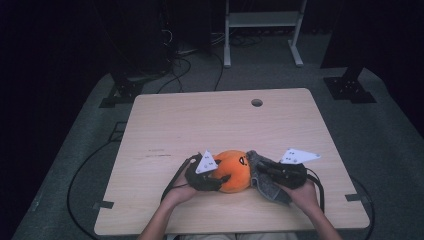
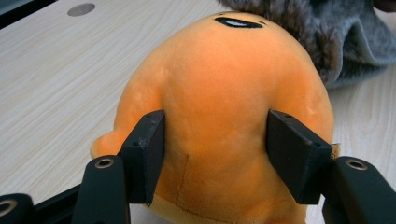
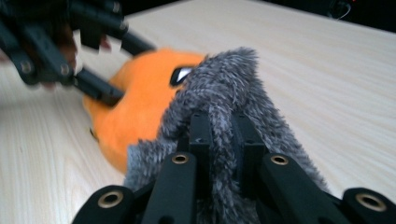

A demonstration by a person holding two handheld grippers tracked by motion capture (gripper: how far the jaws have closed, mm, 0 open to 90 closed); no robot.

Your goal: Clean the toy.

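Dark room, wooden table (image 1: 165, 120) mid-frame in the high view. Lower centre, near the front edge: left gripper (image 1: 221, 179) jaws clamped on both flanks of the orange plush (image 1: 235, 167), pads pressing in. Right gripper (image 1: 264, 170) jaws pinched tight on the grey fur (image 1: 264, 186), draped against the plush's right side. Farther back, cable hole (image 1: 257, 102) in the tabletop.

Orange plush toy (image 2: 224, 93), grey furry cloth (image 3: 224, 93), pale wood-grain table (image 1: 200, 120)
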